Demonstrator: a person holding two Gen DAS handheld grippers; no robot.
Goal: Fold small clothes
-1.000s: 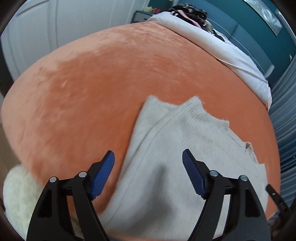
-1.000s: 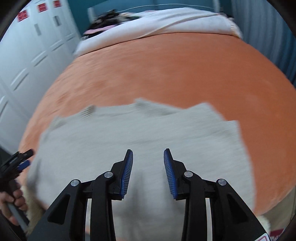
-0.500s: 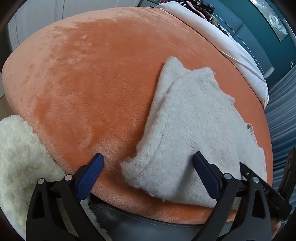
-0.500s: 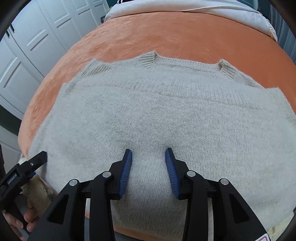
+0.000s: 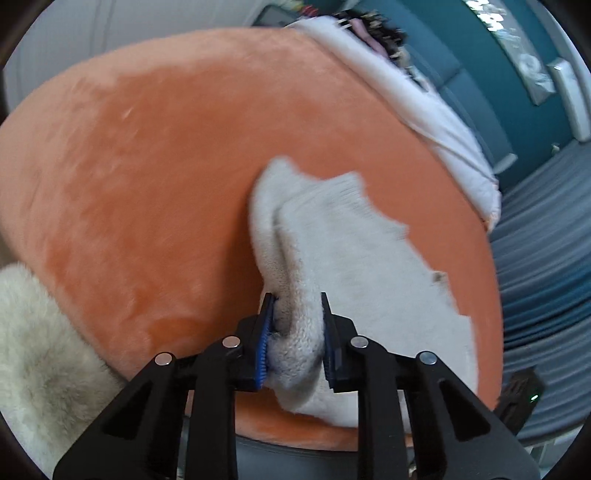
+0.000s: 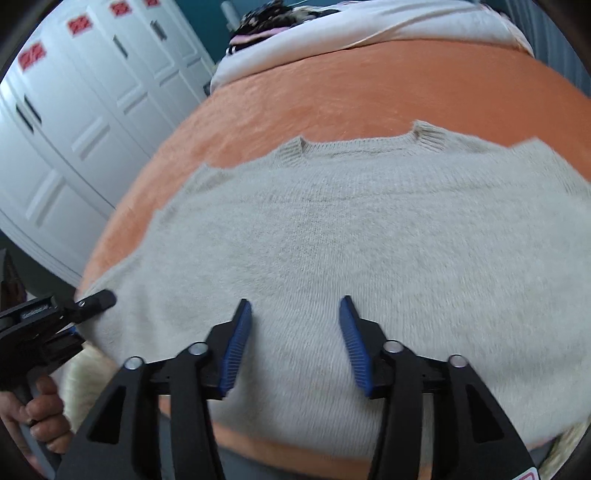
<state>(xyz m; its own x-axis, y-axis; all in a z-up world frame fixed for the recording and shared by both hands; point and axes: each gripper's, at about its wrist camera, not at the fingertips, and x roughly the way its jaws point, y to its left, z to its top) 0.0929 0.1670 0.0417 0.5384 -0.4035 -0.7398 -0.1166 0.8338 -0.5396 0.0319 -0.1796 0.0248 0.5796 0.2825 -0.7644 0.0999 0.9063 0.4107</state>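
Note:
A cream knitted sweater (image 6: 351,236) lies flat on an orange plush blanket (image 6: 369,92), neckline away from me. In the left wrist view my left gripper (image 5: 295,332) is shut on the sweater's (image 5: 351,266) near left corner, the fabric bunched between the blue pads. It also shows at the left edge of the right wrist view (image 6: 74,306), held by a hand. My right gripper (image 6: 293,339) is open and empty, hovering over the sweater's lower middle near the hem.
The orange blanket (image 5: 166,166) covers a bed. A white sheet (image 6: 369,29) and dark clothes (image 6: 273,14) lie at the far end. White cupboard doors (image 6: 92,110) stand to the left. A fluffy cream rug (image 5: 40,350) lies below the bed's near edge.
My left gripper went from wide open to shut on the sweater's left corner. My right gripper opened a little wider and stayed over the lower middle of the sweater.

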